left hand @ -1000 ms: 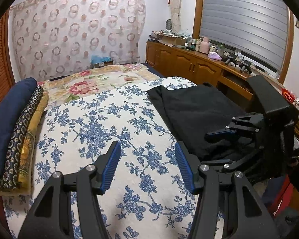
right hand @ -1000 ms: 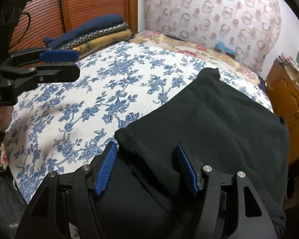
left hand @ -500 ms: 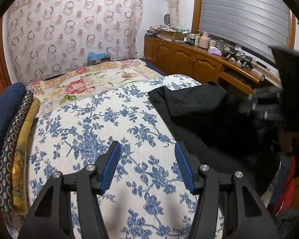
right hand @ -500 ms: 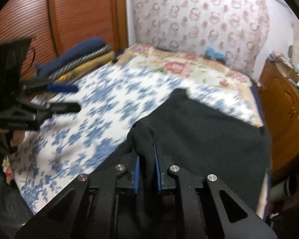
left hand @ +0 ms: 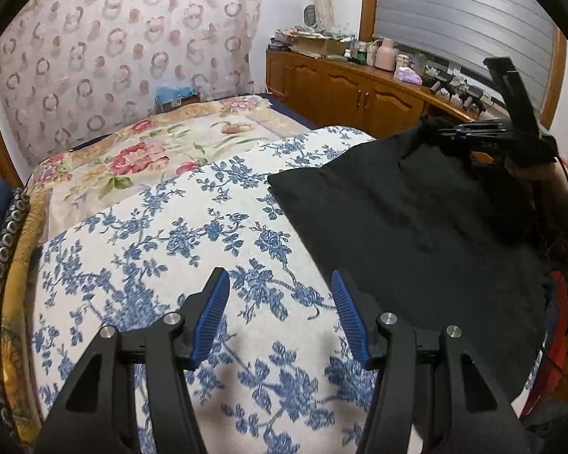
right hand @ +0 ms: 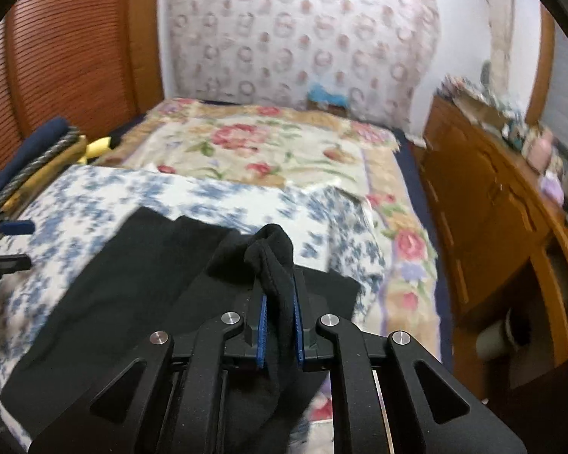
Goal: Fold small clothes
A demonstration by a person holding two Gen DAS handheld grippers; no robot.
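Black knit garment (left hand: 416,234) lies on the blue-flowered white bedspread (left hand: 178,234), on its right side beside the wooden cabinets (left hand: 344,87). A second ago it lay flat under spread jaws; now the right gripper (right hand: 279,321) has clenched on a bunched corner and lifted it, so the first fold looks begun. That fabric stands pinched between the blue pads (right hand: 262,317). The left gripper (left hand: 280,317) hovers released over bare bedspread, just left of the garment's edge.
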